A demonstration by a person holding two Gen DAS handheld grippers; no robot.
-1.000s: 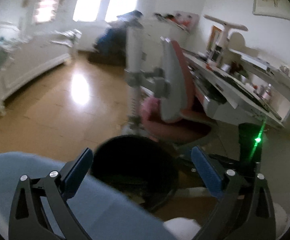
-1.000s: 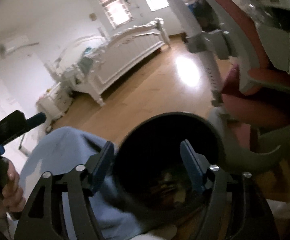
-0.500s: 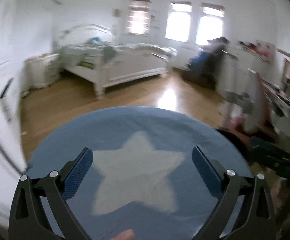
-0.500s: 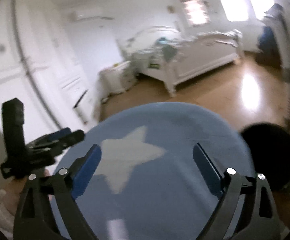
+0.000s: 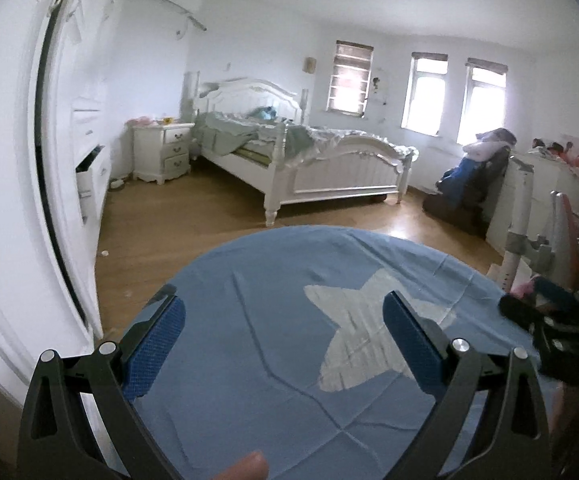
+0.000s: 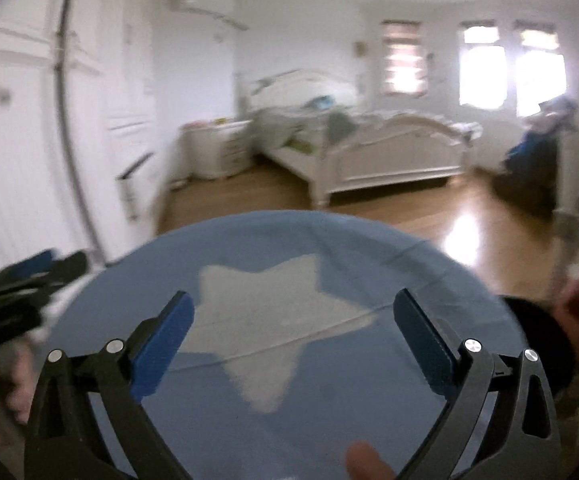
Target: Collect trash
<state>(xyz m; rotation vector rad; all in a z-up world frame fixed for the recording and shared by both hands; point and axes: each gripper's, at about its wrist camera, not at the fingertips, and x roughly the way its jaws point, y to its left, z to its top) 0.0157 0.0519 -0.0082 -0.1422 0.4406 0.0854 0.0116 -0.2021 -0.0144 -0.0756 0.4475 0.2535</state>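
**Both grippers empty above the round blue table, bin off to the right**

The left gripper point(image 5: 283, 338) has its jaws spread wide with nothing between them. The right gripper point(image 6: 291, 338) is also wide; its jaws have just been opening, and nothing sits between its pads either. Under both lies a round blue table point(image 5: 249, 360) with a pale star point(image 5: 369, 332) printed on it. No trash shows on the cloth.

Just right of the right gripper, past the table's edge, sits the dark round bin point(image 6: 545, 352); what is in it cannot be made out.

Beyond the table, on the wooden floor point(image 5: 177, 240) ahead and left of the left gripper, lie two small pale bits near the white wardrobe point(image 5: 9, 200); they may be scraps, though they are too small to tell. A white bed point(image 5: 329, 168) stands farther off.

The step in hand looks like a search for the next piece of trash. The next move likely calls for approaching one floor scrap, lowering an open gripper around it, and carrying it to the bin.
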